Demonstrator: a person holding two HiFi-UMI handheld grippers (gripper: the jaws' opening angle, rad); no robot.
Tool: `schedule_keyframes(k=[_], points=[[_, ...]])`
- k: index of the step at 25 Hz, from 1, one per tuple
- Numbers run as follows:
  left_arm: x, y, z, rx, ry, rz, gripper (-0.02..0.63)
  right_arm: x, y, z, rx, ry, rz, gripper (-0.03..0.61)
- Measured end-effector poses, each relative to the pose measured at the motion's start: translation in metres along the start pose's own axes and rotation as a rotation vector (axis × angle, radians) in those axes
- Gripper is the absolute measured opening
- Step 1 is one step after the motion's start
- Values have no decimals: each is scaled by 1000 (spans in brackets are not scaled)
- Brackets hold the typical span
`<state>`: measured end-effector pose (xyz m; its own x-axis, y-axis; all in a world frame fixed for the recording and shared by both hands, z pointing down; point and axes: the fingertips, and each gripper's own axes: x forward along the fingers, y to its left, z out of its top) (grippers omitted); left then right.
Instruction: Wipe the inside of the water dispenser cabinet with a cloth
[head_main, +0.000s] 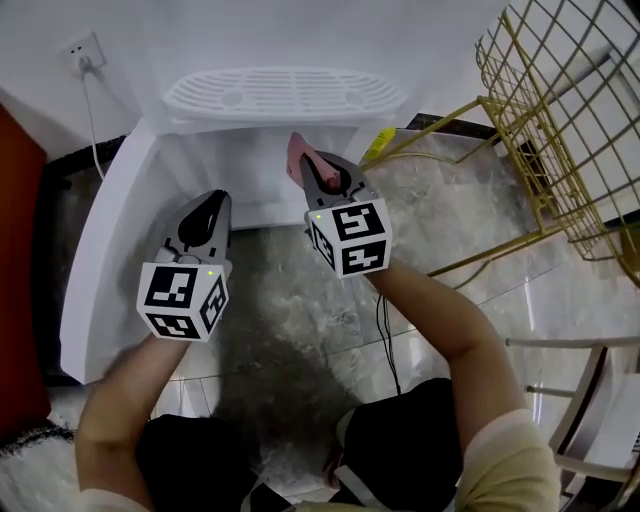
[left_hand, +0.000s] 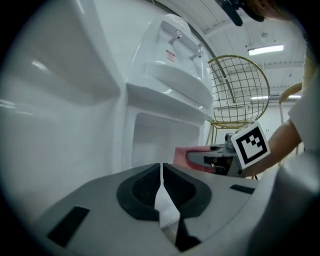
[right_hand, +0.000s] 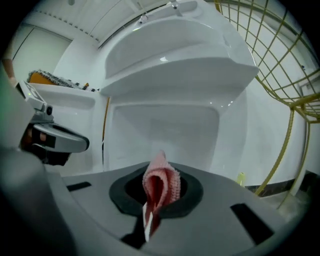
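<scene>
The right tool (right_hand: 159, 189) is shut tight on the pink cloth (right_hand: 161, 176). The cloth is folded, and its long side sticks straight out past the tool's tip. In the head view it points to 11 o'clock, at the white water dispenser (head_main: 285, 95). It is just in front of the open cabinet (right_hand: 165, 129), and I cannot tell if it touches it.

The left tool (left_hand: 161, 172) has its two sides pressed together with nothing between them. In the head view it sits at 8 o'clock from the right tool, next to the open white door (head_main: 108, 255). A gold wire chair (head_main: 560, 110) stands at 2 o'clock.
</scene>
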<state>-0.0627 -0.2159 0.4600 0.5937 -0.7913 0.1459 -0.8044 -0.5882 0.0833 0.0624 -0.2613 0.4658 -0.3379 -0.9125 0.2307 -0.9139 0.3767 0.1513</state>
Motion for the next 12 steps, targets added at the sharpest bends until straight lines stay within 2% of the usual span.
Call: schedule_keyframes(k=[6, 12], points=[[-1, 11, 8, -23, -39, 29, 3, 13, -4, 8, 211, -84, -47, 26], [-4, 14, 0, -38, -30, 27, 3, 14, -18, 26, 330, -194, -62, 26]])
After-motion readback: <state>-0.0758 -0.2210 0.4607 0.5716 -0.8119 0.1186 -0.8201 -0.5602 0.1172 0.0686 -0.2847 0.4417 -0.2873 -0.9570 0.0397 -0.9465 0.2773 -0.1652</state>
